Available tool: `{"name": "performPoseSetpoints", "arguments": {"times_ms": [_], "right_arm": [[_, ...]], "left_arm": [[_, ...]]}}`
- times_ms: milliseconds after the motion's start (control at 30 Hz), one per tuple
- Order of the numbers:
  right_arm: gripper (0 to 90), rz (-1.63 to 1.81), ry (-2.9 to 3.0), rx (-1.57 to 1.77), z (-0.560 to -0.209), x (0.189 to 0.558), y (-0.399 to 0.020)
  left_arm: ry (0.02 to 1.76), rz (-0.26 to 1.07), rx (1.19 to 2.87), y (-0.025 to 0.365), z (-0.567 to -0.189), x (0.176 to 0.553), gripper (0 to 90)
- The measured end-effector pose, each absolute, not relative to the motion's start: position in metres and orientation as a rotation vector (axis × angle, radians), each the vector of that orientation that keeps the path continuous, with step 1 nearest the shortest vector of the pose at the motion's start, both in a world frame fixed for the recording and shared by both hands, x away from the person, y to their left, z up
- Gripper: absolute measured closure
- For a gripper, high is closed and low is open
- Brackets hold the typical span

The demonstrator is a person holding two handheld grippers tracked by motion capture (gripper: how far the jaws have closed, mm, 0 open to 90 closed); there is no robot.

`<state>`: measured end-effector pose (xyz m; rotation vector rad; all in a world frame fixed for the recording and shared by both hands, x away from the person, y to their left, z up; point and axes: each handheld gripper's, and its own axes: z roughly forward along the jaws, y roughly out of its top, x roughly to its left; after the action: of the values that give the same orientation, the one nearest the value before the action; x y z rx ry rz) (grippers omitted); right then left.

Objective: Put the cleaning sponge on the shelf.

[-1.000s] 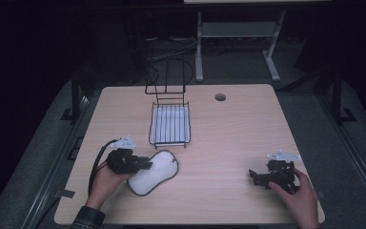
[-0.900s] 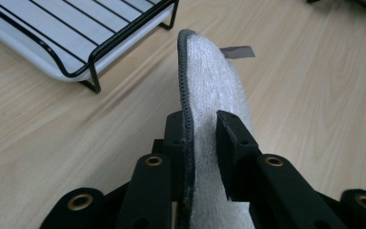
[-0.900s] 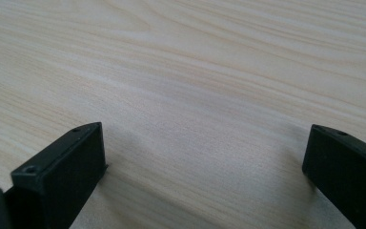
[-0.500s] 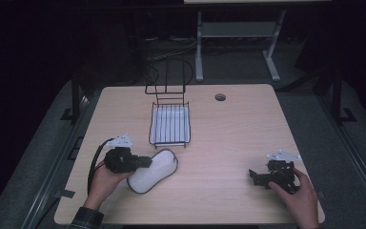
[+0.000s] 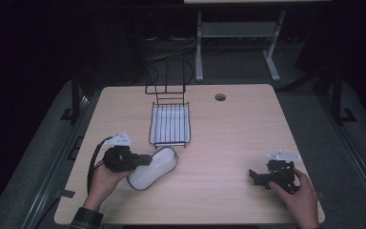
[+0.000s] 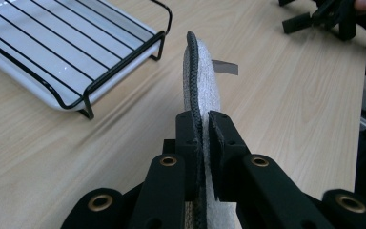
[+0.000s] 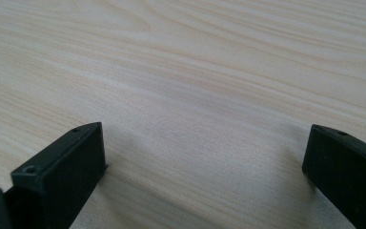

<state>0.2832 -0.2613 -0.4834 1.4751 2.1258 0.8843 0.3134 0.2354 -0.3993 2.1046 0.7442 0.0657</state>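
Here we have the left gripper (image 5: pixel 140 160) clenched on the near edge of a pad (image 5: pixel 153 168), a flat grey-white oval with a dark braided rim, which lies at the near left of the table (image 5: pixel 233 138), just in front of the rack (image 5: pixel 170 125). In the left gripper view the jaws pinch the rim between them (image 6: pixel 201 125), and the pad stands on edge, rising away from the gripper with a small tab jutting from its far side. We judge it light and soft, a felted or knitted thing that will flop if held by one end, so the bound rim looks the firmest place to take it, and a second hold on the opposite rim would keep it from sagging. It should not slip much, and nothing about it seems fragile. The right gripper (image 5: pixel 262 176) rests near the right edge of the table, well apart from the pad, its jaws spread wide with only bare wood between them (image 7: pixel 205 157). Compared with a second ago, the pad has shifted slightly and tilted up under the left gripper, while the right hand (image 5: pixel 298 195) has stayed put.
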Motion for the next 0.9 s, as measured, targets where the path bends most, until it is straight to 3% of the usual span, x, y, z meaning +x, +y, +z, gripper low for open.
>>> {"name": "performPoseSetpoints", "arguments": {"times_ms": [900], "right_arm": [[0.1, 0.885, 2.125, 1.476, -0.483, 0.283, -0.261]], "left_arm": [[0.785, 0.119, 2.024, 0.241, -0.375, 0.329, 83.1]]}}
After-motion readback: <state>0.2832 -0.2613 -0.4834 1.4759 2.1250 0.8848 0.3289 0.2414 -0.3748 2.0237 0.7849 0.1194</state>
